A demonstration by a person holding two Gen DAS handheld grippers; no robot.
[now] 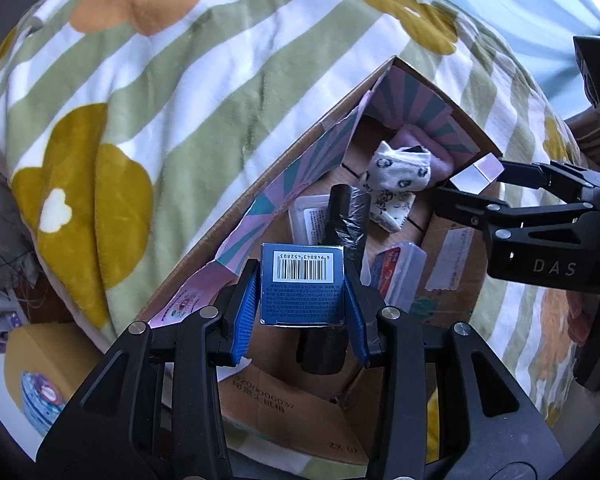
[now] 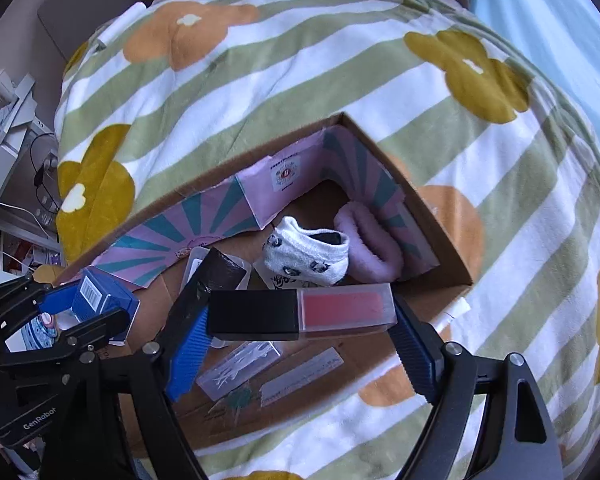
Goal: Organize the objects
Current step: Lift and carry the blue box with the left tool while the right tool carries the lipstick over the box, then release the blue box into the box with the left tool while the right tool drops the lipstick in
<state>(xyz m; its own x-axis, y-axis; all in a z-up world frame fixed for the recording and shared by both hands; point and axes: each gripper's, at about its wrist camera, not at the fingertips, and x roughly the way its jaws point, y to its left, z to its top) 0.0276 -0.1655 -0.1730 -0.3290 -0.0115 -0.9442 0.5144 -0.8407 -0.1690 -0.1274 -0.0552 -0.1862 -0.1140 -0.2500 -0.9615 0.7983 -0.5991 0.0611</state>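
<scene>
Left gripper point(image 1: 302, 280): clenched on one blue box point(image 1: 302, 284) above the cardboard box point(image 2: 440, 236) | right gripper point(image 2: 300, 312): grasping one lip gloss tube point(image 2: 302, 312) lengthwise, also above it | inside, far corner: one white sock point(image 2: 306, 256), one pink cloth point(image 2: 370, 244) | bed blanket point(image 1: 180, 92) carries the box | only left view shows one red-labelled clear case point(image 1: 398, 276).

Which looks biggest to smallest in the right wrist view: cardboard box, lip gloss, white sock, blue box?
1. cardboard box
2. lip gloss, though nearness to the camera enlarges it
3. white sock
4. blue box
</scene>
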